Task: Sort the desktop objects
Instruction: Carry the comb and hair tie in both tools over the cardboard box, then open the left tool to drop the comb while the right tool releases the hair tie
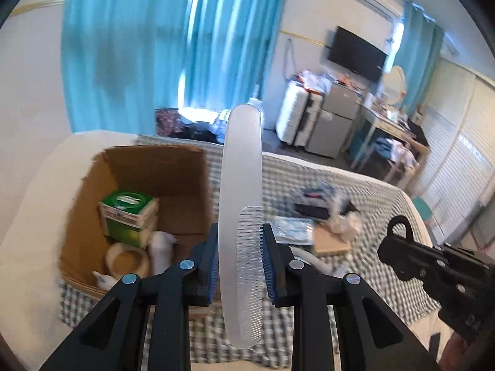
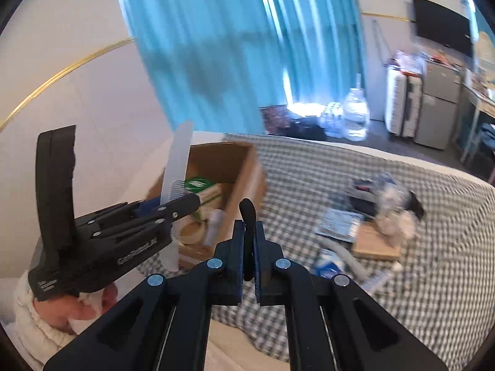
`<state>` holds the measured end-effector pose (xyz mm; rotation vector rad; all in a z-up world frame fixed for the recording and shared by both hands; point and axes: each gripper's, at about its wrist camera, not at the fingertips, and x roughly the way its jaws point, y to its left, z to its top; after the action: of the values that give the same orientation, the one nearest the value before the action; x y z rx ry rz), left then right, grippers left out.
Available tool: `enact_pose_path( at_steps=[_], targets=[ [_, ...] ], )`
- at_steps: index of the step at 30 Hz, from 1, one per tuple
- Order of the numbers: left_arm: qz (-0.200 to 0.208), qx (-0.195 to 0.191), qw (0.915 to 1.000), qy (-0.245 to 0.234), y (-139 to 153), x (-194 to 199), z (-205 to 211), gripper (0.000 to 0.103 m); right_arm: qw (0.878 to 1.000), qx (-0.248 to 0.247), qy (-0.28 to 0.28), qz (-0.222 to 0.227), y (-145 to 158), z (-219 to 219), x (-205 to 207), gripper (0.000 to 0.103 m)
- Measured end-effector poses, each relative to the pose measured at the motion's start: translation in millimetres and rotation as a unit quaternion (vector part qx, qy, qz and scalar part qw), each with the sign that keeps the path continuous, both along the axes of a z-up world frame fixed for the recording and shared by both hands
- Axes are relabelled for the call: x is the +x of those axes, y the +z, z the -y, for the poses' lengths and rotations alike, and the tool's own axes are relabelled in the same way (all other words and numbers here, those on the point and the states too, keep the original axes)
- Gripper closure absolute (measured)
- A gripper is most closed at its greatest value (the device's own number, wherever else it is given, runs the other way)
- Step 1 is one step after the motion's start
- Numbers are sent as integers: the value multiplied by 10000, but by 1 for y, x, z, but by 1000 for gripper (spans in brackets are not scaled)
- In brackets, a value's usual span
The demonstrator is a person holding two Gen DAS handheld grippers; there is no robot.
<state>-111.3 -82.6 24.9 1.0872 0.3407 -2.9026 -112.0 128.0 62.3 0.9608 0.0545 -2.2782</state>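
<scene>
My left gripper (image 1: 240,228) is shut on a long translucent white comb (image 1: 241,160), which stands upright between the blue pads, teeth to the right. It hangs beside an open cardboard box (image 1: 92,204) that holds a green carton (image 1: 126,213), a tape roll (image 1: 128,261) and a white bottle (image 1: 161,247). My right gripper (image 2: 248,225) is shut on a thin black loop-shaped object (image 2: 247,210) above the checked cloth. The right wrist view shows the left gripper (image 2: 190,201) with the comb (image 2: 179,154) over the box (image 2: 235,154). The right gripper (image 1: 393,244) and its loop (image 1: 399,224) appear low right in the left wrist view.
A checked cloth (image 1: 278,179) covers the bed. On it lie packets (image 1: 294,230), a flat brown board (image 1: 331,242) and crumpled bags (image 2: 393,204). Water bottles (image 2: 355,114), suitcases (image 1: 294,114) and a desk (image 1: 389,123) stand beyond. A hand in a white sleeve (image 2: 80,306) holds the left gripper.
</scene>
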Motion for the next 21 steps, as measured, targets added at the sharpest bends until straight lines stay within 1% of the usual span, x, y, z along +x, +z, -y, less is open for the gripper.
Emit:
enact_pose_path(
  at_steps=[2, 4, 6, 9, 11, 15, 19, 21],
  targets=[
    [72, -65, 9998, 154, -4, -2, 20, 79, 9998, -4, 209, 43, 0, 25, -2, 98],
    [137, -120, 9993, 328, -11, -5, 44, 79, 9991, -60, 391, 176, -6, 48, -5, 98],
    [212, -123, 9982, 554, -20, -10, 69, 79, 9980, -90, 528, 339, -16, 69, -14, 98],
    [384, -124, 9969, 681, -35, -20, 94, 79, 9965, 8, 649, 526, -34, 100, -27, 98],
    [509, -138, 9962, 699, -46, -27, 107, 79, 9947, 11, 732, 716, -48, 120, -38, 98],
    [773, -121, 9952, 595, -67, -52, 120, 79, 9932, 77, 753, 883, -66, 143, -59, 98],
    [924, -233, 9943, 480, -79, -79, 124, 79, 9924, 153, 674, 1017, -82, 160, -78, 98],
    [999, -210, 9939, 405, -82, -91, 126, 79, 9917, 203, 650, 1088, -89, 165, -85, 98]
  ],
)
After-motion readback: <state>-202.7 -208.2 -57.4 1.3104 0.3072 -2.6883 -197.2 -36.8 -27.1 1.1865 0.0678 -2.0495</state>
